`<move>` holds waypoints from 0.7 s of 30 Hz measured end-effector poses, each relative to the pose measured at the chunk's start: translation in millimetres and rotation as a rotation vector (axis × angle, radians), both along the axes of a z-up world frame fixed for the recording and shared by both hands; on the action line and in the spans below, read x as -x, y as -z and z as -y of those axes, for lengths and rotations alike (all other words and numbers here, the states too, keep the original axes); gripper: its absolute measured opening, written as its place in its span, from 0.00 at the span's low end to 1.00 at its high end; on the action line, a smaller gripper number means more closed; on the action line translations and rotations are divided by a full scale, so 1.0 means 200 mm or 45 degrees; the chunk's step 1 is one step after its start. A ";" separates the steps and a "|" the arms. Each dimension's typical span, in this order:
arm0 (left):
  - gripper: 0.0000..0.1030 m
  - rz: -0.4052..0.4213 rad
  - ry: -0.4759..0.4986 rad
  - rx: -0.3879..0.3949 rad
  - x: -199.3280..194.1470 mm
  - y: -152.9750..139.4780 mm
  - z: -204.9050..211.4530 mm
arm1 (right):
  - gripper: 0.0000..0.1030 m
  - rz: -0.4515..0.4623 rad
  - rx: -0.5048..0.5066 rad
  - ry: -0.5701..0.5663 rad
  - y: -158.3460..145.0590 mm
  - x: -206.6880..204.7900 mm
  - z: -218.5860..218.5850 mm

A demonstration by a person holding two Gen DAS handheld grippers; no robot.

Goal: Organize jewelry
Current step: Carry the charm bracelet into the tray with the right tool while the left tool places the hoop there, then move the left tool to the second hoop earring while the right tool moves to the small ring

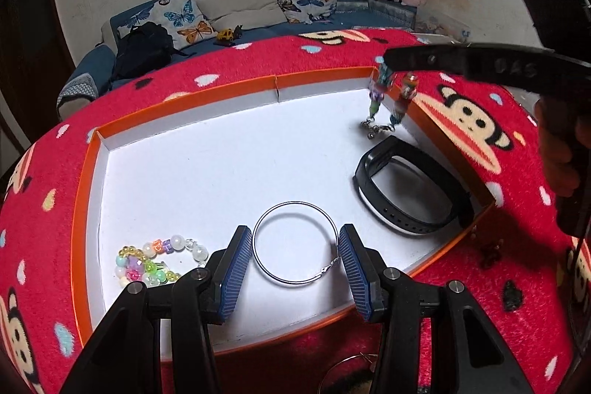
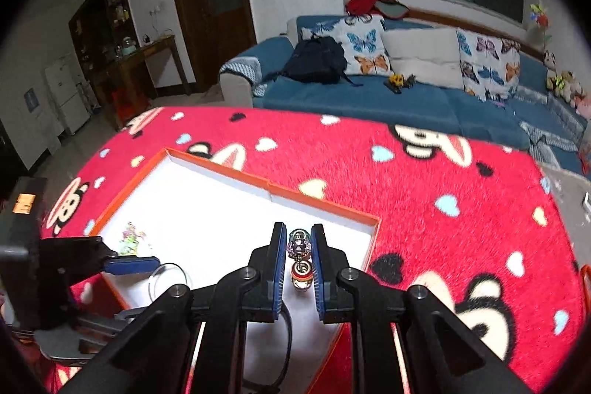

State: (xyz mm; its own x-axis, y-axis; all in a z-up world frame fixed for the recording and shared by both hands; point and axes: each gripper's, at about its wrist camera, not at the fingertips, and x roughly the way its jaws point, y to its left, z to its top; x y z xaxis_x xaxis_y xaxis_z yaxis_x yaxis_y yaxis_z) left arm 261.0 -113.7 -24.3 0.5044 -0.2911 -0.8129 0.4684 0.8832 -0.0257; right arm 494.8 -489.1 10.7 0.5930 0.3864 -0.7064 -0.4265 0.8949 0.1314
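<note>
Silver hoop (image 1: 295,242) sits squeezed in our left gripper (image 1: 295,248) over the tray (image 1: 88,172); our right gripper (image 2: 300,259) pinches a bead bracelet (image 2: 300,242).

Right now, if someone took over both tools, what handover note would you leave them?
Left tool: holds the silver hoop earring between its pads, low over the orange tray.
Right tool: shut on a beaded charm bracelet that dangles over the tray's far right corner.
Already in the tray: pastel bead bracelet, black wristband.
Left to do: set down both held pieces. A second hoop lies on the red cloth outside the tray.
</note>
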 end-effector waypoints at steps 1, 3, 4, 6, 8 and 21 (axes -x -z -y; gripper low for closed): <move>0.51 -0.001 0.000 -0.004 0.00 0.00 0.00 | 0.15 -0.011 0.004 0.004 0.01 -0.01 0.00; 0.51 -0.001 0.000 -0.010 0.00 0.01 0.01 | 0.15 -0.036 0.012 0.011 0.05 -0.01 0.00; 0.51 -0.003 0.003 -0.014 -0.01 0.01 0.01 | 0.15 -0.044 0.015 0.013 0.07 -0.02 0.00; 0.51 -0.005 0.004 -0.011 -0.01 0.02 0.01 | 0.15 -0.063 0.019 0.020 0.09 -0.03 0.00; 0.51 -0.009 0.002 -0.006 -0.01 0.02 0.00 | 0.15 -0.079 0.026 0.025 0.12 -0.03 0.00; 0.58 -0.001 -0.012 0.011 -0.01 0.00 0.00 | 0.45 -0.090 0.068 0.001 0.15 0.01 -0.03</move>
